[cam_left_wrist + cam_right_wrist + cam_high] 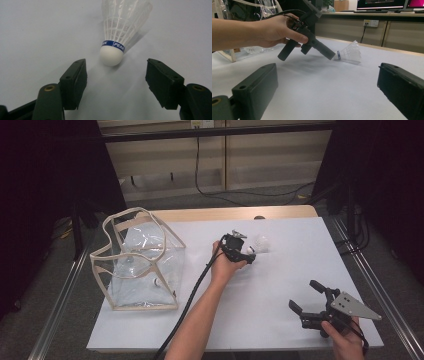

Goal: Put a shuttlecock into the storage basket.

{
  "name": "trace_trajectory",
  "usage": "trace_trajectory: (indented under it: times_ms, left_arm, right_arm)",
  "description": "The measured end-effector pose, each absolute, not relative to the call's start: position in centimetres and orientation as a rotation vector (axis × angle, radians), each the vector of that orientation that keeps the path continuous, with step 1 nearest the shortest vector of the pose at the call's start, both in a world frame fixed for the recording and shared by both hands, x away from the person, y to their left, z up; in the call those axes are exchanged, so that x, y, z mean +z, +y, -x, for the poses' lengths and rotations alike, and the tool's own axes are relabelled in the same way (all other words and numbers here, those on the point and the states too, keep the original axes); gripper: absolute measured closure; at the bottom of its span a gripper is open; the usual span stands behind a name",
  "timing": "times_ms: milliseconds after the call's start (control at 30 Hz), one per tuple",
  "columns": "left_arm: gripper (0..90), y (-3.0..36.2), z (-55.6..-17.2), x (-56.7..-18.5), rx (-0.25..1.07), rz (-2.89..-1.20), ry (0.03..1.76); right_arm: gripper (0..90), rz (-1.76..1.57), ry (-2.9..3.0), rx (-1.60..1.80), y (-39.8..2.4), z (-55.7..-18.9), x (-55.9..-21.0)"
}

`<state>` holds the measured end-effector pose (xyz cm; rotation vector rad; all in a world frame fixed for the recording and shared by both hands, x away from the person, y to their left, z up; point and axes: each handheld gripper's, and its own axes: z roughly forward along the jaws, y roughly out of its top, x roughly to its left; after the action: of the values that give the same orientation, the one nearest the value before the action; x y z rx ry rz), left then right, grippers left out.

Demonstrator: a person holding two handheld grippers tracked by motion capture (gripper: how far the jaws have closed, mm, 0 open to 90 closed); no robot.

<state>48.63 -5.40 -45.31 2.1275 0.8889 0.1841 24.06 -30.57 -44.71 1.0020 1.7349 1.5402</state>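
A white shuttlecock [261, 242] with a blue band lies on its side on the white table sheet [280, 320], its cork end [111, 55] pointing at my left gripper [249, 256]. That gripper [117, 75] is open, its jaws tilted down at the sheet, with the cork just beyond the two tips and nothing touching the pads. From the right gripper view, the left gripper [331, 55] nearly meets the shuttlecock [349, 53]. My right gripper [305, 295] rests open near the front right of the table, its jaws [327, 82] wide apart over bare sheet.
A clear plastic bag with beige trim [140, 265] stands open at the table's left, holding a few small items. The left gripper's black cable [192, 290] trails along the forearm to the front edge. Metal rails run along both table sides.
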Motion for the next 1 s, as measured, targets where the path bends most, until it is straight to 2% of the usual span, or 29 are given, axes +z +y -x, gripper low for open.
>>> trace_trajectory:
  times_ms: [433, 633, 833, 1000]
  left_arm:
    - [42.2, -6.0, -49.1, -45.9, 0.21, -2.112, 0.875]
    - [50.4, -6.4, -49.5, -45.7, 0.211, -2.11, 0.861]
    - [62.8, -6.5, -49.8, -45.9, 0.196, -2.12, 0.864]
    - [65.7, -6.4, -49.7, -45.9, 0.168, -2.122, 0.873]
  right_arm:
    - [2.8, -1.006, 1.733, 1.543, -30.6, -24.1, -44.7]
    - [2.8, -1.008, 1.735, 1.546, -30.7, -24.1, -44.8]
    - [2.8, -1.008, 1.734, 1.546, -30.8, -24.1, -44.8]
    - [2.8, -1.007, 1.736, 1.545, -30.8, -24.1, -44.8]
